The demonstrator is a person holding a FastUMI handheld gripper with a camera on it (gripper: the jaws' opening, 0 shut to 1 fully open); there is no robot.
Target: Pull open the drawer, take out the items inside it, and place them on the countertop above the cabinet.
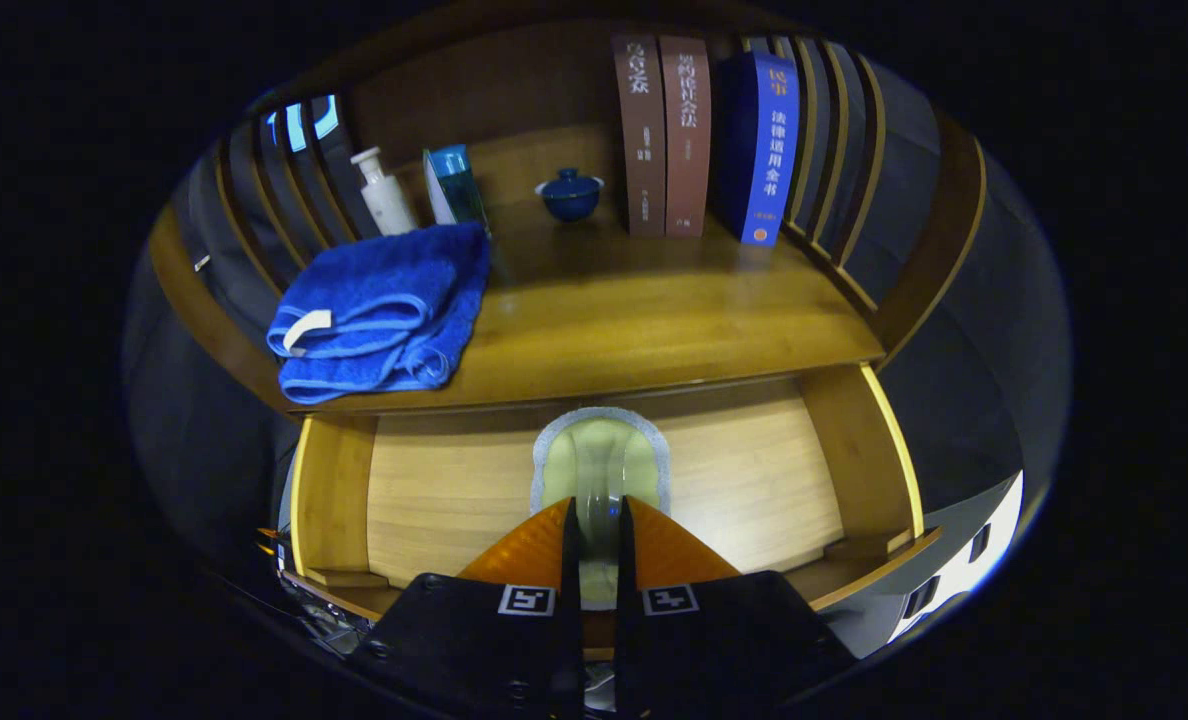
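The wooden cabinet (914, 290) is the biggest thing in front of me. Its worktop (654, 320) runs across the middle, with slatted sides going up on both ends. Just under the worktop the drawer (434, 490) is pulled open, and I look down into its pale wooden floor.

On the worktop, three tall books (689, 135) stand upright at the back, two brown and one blue, side by side. A folded blue towel (379, 310) lies at the other end, close to the front edge. Behind the towel stand a white pump bottle (384, 195) and a teal box (457, 185), leaning a little. A small blue lidded bowl (569, 193) sits between the box and the books.

In the drawer lies a pale green pad with a grey rim (644, 460). A clear, glassy thing stands on it, but I cannot tell what it is. My hand-held gripper (595, 525) is low in the drawer, its fingers nearly together and pinching that clear thing between them.
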